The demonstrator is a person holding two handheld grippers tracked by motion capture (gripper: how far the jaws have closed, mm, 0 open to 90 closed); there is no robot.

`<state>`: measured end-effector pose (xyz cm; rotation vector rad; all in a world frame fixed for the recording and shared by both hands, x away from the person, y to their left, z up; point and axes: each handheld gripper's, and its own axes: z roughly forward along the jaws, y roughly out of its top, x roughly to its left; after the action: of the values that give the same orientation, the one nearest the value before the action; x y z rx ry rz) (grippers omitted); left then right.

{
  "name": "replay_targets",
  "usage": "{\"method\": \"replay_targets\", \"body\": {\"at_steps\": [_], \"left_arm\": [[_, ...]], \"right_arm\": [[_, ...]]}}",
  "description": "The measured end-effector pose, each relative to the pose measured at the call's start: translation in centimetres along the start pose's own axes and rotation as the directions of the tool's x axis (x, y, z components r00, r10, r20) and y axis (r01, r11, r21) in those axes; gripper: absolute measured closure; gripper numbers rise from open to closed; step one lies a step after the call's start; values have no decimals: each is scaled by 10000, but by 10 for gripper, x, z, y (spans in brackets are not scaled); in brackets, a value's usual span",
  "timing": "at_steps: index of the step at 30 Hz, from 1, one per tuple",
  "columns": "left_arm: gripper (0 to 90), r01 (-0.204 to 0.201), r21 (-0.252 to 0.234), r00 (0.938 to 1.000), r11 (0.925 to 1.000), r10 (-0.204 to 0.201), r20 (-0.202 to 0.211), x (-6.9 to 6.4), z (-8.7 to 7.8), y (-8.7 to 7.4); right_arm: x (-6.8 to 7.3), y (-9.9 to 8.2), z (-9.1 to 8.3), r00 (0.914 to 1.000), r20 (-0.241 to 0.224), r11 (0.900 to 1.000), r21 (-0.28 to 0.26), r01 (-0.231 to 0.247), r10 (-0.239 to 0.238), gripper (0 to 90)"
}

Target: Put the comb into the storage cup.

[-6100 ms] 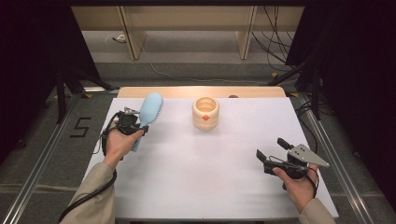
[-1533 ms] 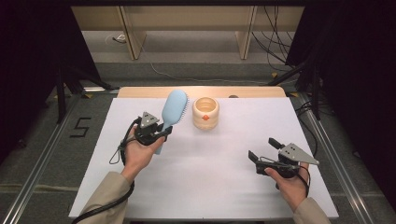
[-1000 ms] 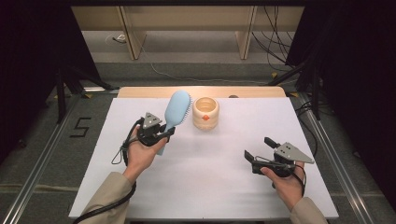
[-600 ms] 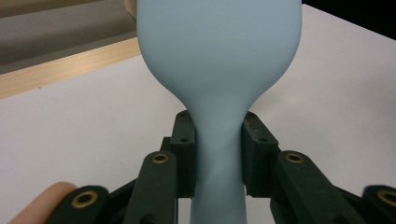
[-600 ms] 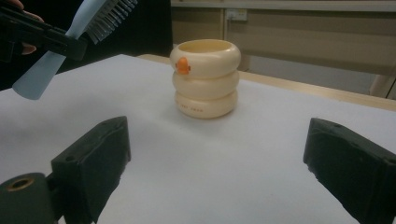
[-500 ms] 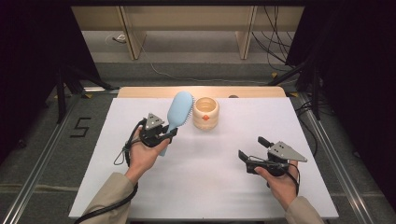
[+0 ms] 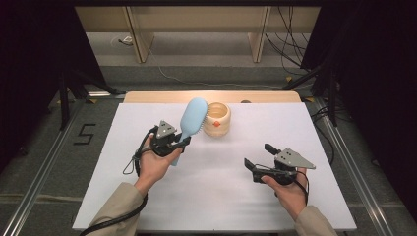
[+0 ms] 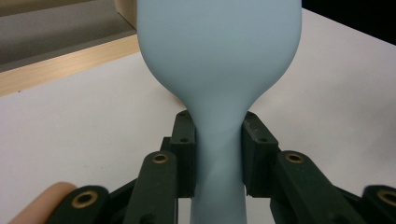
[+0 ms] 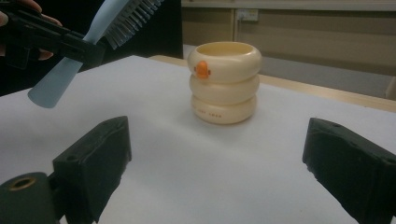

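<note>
A light blue hairbrush is held up over the white table, its head tilted toward a cream ringed cup with an orange mark. My left gripper is shut on the brush's narrow handle; the left gripper view shows both pads pressed against the handle. In the right gripper view the bristles face the cup from the upper left. My right gripper hovers at the table's right front with its jaws wide apart and nothing between them, pointing at the cup.
A white sheet covers the table, with a wooden strip along the far edge. Metal rails run along both sides. Cables lie on the floor behind the table.
The left gripper has carried the brush rightward from the table's left side until its head is beside the cup. The right gripper has drifted a little left.
</note>
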<state>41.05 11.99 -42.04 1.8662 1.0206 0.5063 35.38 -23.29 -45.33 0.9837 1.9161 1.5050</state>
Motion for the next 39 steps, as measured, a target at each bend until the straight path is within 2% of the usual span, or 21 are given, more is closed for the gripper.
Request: {"method": "replay_targets", "body": {"at_steps": [17,39], "left_arm": [[697,66,-54,9996,10000,-65,269,-8,2,0],[697,-31,-123,9975,9999,40,704,-22,2,1]], "right_arm": [[13,2,14,9993,-369,10000,70,17,-14,93],[33,4,33,9955,-951,9998,167,64,-47,98]]}}
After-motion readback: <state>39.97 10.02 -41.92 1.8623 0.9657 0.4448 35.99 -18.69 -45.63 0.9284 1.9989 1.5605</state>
